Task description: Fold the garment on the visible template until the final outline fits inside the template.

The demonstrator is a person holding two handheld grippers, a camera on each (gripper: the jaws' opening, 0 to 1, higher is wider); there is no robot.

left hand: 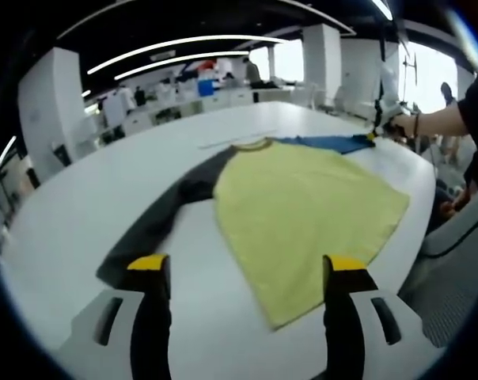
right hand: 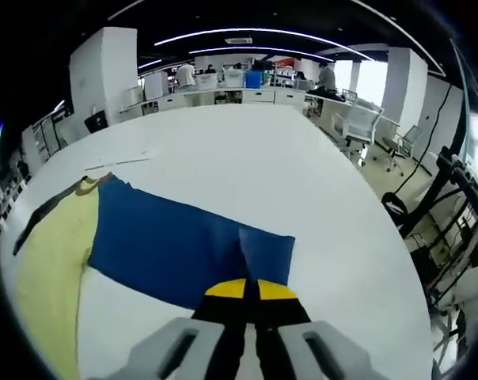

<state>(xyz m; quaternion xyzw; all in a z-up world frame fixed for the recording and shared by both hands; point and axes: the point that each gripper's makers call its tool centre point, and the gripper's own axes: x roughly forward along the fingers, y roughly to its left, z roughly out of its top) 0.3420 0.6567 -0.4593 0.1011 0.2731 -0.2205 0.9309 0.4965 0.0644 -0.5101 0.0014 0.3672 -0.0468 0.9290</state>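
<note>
A shirt with a yellow body [left hand: 302,206] lies flat on the white table [left hand: 104,190]. Its dark grey sleeve [left hand: 156,218] stretches toward my left gripper [left hand: 247,265], which is open just short of the shirt's hem with nothing between its jaws. The blue sleeve [left hand: 326,143] reaches to the far side, where a person's hand holds my right gripper [left hand: 379,131] at its end. In the right gripper view the right gripper [right hand: 251,290] is shut on the cuff of the blue sleeve [right hand: 176,241], which creases up toward the jaws. The yellow body [right hand: 53,253] lies at the left.
A thin pale strip [left hand: 223,143] lies on the table past the collar [left hand: 252,145]. Office chairs [right hand: 362,127] and desks stand beyond the table's far edge. A person's arm [left hand: 441,123] reaches in by the right table edge, and a grey chair [left hand: 457,261] stands close.
</note>
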